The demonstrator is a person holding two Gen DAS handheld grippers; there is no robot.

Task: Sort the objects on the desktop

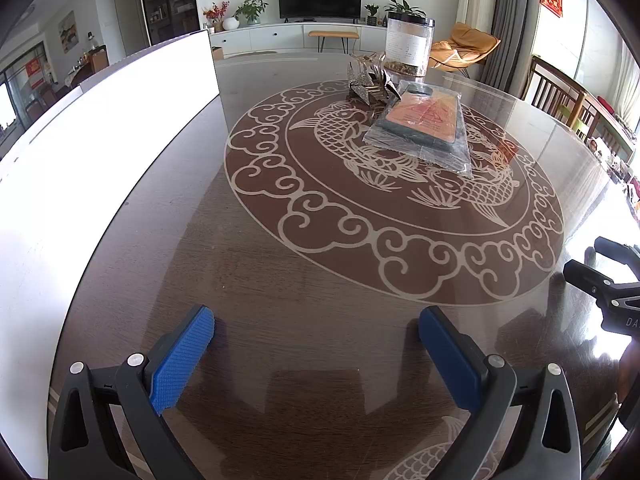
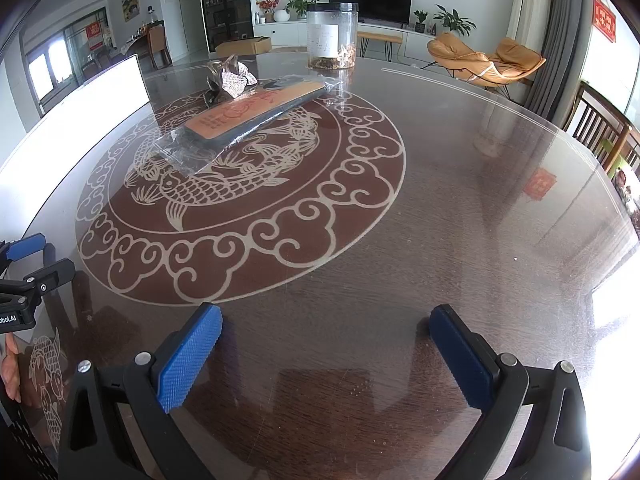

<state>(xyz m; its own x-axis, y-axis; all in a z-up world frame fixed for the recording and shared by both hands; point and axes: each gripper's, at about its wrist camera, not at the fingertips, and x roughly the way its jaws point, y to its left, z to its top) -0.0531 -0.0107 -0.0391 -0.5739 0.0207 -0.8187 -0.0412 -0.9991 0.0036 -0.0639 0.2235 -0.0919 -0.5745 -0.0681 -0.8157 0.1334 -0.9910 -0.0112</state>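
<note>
An orange flat packet in clear plastic wrap lies on the fish pattern at the middle of the round table. Behind it sit a folded metallic paper piece and a clear plastic jar with a black lid. My left gripper hovers open over bare tabletop near the front edge, nothing between its blue pads. My right gripper is likewise open and empty. Each gripper shows at the other view's edge: the right gripper's side, the left gripper's side.
A bright white board stands at the table's left side. Wooden chairs line the right edge. A person's fingers show at the left margin. Beyond the table are a TV bench and an orange lounge chair.
</note>
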